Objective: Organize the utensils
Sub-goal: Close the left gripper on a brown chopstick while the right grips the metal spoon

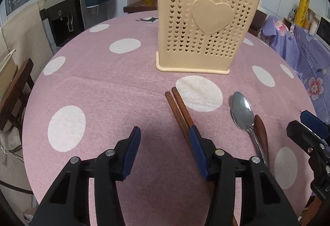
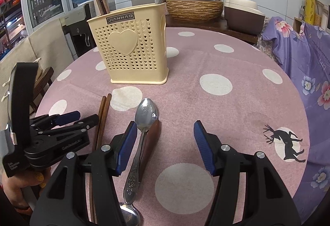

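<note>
Pink tablecloth (image 1: pixel 103 85): chopsticks (image 1: pixel 178 106) beside left hand-held gripper (image 1: pixel 165 143) (jaws apart).

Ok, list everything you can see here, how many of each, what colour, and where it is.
utensil holder: one, cream, perforated, upright on the table; chopsticks and a spoon already stand in it
chopsticks: one pair, dark brown, lying on the table in front of the holder
metal spoon: one, silver, right of the chopsticks
wooden utensil: one, reddish brown, touching the metal spoon's right side
second metal spoon: one, silver, bowl at the near edge
tablecloth: one, pink with white dots
left gripper: black, blue pads, open, by the chopsticks
right gripper: black, blue pads, open, by the spoon
</note>
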`<state>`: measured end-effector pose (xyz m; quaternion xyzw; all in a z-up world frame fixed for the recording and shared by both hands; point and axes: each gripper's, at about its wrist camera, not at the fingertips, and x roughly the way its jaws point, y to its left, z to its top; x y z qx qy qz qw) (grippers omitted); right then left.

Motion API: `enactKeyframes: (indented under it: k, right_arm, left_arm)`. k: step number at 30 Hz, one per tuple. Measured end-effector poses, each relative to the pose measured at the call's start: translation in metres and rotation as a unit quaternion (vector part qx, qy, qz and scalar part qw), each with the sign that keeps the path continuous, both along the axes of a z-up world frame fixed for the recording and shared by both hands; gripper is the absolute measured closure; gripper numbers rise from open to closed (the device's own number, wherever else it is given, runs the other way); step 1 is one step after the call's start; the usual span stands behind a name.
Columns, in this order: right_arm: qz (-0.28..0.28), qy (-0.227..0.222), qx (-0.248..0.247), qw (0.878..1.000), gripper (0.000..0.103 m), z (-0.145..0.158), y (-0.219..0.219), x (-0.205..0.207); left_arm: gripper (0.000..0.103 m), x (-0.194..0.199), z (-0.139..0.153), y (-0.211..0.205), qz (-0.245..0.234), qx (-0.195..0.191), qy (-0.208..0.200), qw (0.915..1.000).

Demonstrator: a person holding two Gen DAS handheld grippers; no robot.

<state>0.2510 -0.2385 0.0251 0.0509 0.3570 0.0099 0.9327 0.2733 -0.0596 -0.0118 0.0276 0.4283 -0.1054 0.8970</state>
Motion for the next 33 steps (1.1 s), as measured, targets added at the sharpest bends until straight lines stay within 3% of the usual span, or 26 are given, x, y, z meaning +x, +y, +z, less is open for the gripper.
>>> enactKeyframes:
  k: [5, 12, 19, 27, 33]
  right_arm:
    - [-0.001, 0.002, 0.002, 1.000, 0.045, -0.001, 0.000, 0.000]
    - [-0.003, 0.007, -0.007, 1.000, 0.045, -0.004, -0.001, 0.001]
    - [-0.016, 0.020, 0.007, 1.000, 0.045, -0.008, -0.016, 0.012]
    - [0.057, 0.071, 0.009, 0.996, 0.045, -0.022, 0.013, 0.045]
    - [0.066, 0.096, -0.026, 0.993, 0.045, -0.034, 0.033, 0.064]
  left_arm:
    - [0.054, 0.001, 0.000, -0.004, 0.004, 0.014, -0.005, 0.9999]
    - [0.066, 0.002, -0.001, 0.004, 0.002, 0.011, -0.001, 0.9999]
    - [0.070, 0.008, 0.000, 0.010, 0.004, 0.005, 0.004, 1.0000]
    - [0.074, 0.008, -0.001, 0.005, -0.008, -0.002, 0.000, 1.0000]
    - [0.076, 0.006, 0.000, 0.011, -0.011, -0.008, 0.006, 0.9999]
